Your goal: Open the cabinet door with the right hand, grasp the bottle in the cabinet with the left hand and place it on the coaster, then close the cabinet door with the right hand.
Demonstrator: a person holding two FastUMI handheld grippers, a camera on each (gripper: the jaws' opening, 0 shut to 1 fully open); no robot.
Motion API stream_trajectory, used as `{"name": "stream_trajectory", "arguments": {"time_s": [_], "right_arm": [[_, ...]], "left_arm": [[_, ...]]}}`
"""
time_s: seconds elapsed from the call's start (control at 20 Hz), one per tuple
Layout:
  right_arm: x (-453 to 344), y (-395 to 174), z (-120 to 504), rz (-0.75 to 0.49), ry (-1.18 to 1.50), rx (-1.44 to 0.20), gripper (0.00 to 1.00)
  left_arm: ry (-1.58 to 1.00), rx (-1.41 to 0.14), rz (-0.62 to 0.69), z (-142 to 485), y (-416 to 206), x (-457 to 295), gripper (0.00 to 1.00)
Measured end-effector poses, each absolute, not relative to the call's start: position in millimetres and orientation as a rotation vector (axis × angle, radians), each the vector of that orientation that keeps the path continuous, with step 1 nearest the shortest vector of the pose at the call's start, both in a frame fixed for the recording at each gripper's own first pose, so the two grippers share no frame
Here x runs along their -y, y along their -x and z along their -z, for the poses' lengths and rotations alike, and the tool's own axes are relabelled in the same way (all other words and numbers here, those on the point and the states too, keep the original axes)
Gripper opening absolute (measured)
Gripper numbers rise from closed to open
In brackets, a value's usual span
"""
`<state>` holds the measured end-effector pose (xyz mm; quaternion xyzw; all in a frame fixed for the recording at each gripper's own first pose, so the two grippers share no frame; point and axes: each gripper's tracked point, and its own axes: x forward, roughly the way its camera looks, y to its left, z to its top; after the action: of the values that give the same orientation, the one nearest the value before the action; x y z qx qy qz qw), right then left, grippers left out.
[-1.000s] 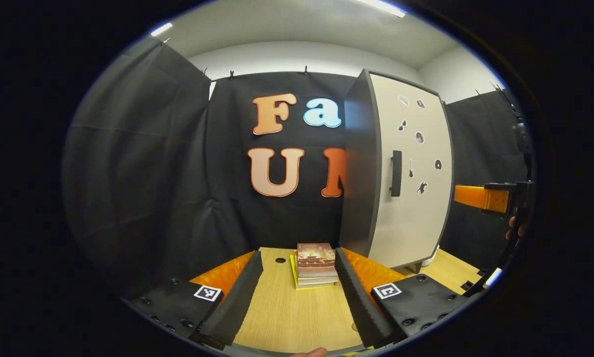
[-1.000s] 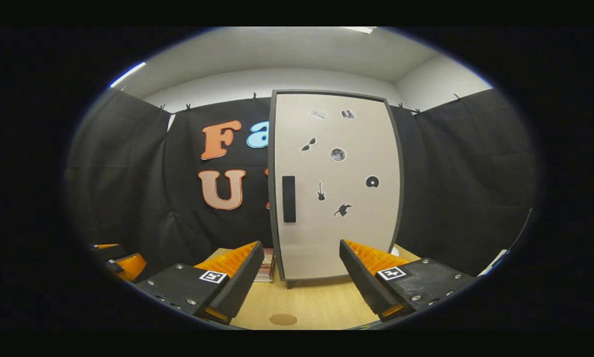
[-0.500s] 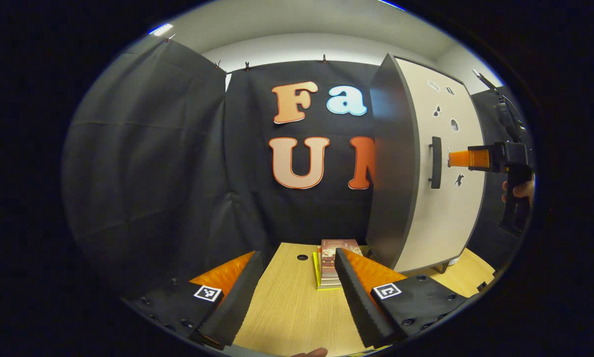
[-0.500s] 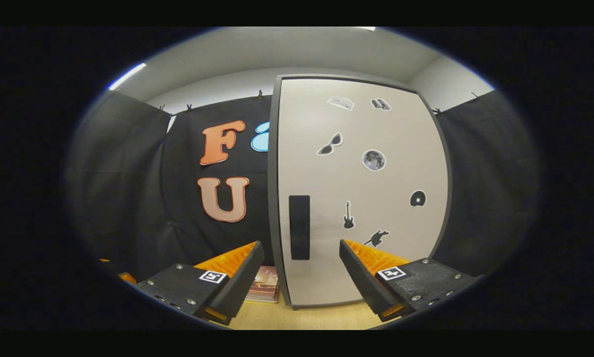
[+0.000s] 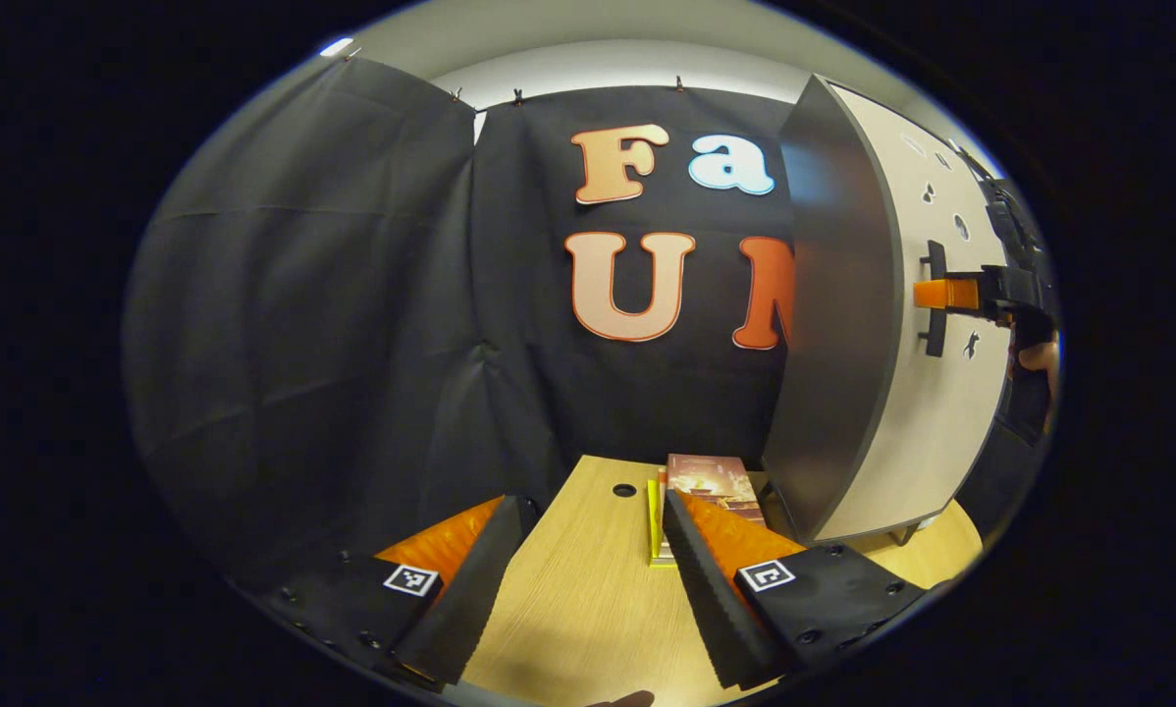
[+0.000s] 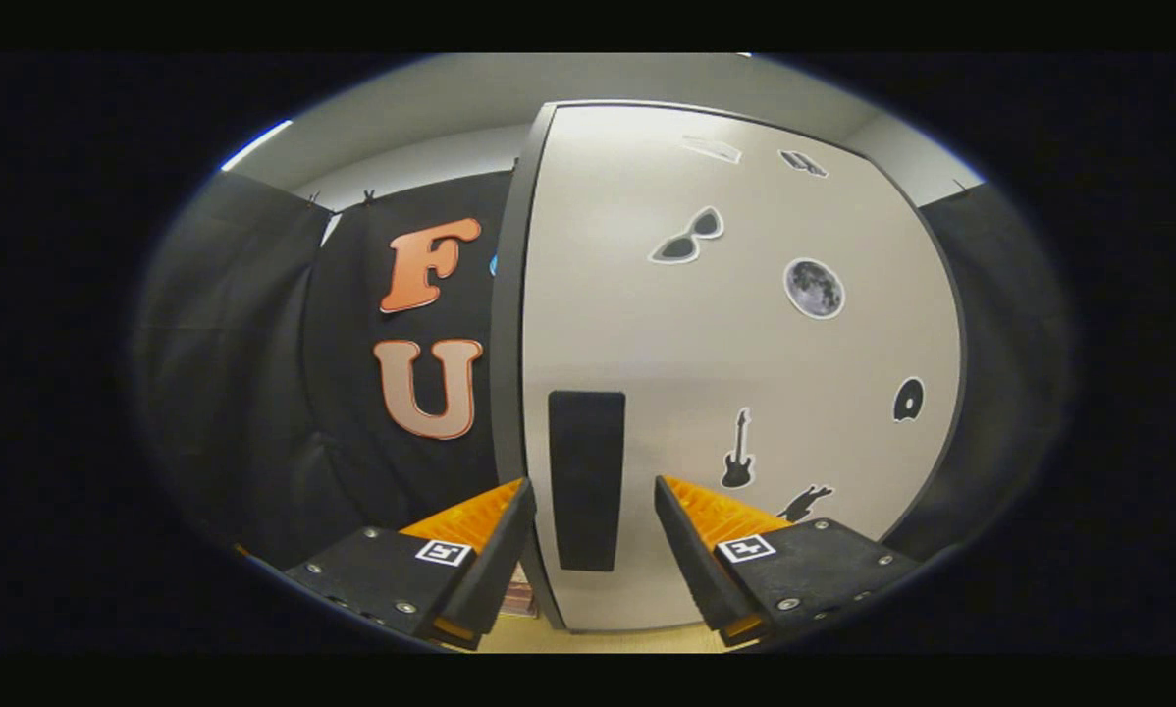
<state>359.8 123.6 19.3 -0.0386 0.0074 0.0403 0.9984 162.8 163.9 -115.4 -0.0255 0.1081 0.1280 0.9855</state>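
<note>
Closer now, right tool (image 6: 588, 511) gapes wide astride cabinet handle (image 6: 586, 479); books (image 5: 698, 483) beside cabinet (image 5: 843, 324).

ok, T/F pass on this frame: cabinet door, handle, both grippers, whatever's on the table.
1. The cabinet door is shut. True.
2. The right gripper is clamped on the handle. False: its fingers are apart, one on each side of the handle, not pressing on it.
3. The left gripper holds a bottle. False: it is open, with nothing between its fingers above the table.
4. A stack of books lies on the table beside the cabinet. True.
5. The door is plain. False: it carries stickers, among them sunglasses and a guitar.
</note>
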Motion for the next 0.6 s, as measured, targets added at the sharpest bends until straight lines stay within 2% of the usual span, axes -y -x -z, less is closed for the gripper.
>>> {"name": "stream_trajectory", "arguments": {"time_s": [0.1, 0.15, 0.2, 0.25, 0.45, 0.5, 0.6], "right_arm": [[-123.0, -363.8, -19.3, -0.068, 0.084, -0.013, 0.6], [-126.2, -366.9, -15.7, -0.07, 0.075, -0.025, 0.45], [-125.3, -364.1, -18.5, -0.067, 0.068, -0.021, 0.4], [-124.2, -362.8, -17.1, -0.063, 0.068, -0.028, 0.36], [-123.8, -358.0, -16.9, -0.042, 0.056, -0.017, 0.34], [-123.9, -355.2, -17.1, -0.041, 0.041, -0.016, 0.27], [-122.7, -348.5, -17.0, -0.04, 0.026, -0.023, 0.29]], "left_arm": [[0.051, -0.224, -0.266, 119.2, -164.8, -166.3, 0.95], [0.051, -0.231, -0.266, 121.8, -165.1, -166.9, 0.95], [0.048, -0.235, -0.267, 123.4, -164.3, -167.8, 0.95], [0.042, -0.238, -0.269, 125.0, -161.6, -169.0, 0.95], [0.034, -0.229, -0.257, 121.1, -152.9, -171.5, 0.95], [0.031, -0.227, -0.254, 119.4, -149.4, -171.9, 0.95], [0.025, -0.222, -0.243, 117.8, -139.9, -171.7, 0.95]]}}
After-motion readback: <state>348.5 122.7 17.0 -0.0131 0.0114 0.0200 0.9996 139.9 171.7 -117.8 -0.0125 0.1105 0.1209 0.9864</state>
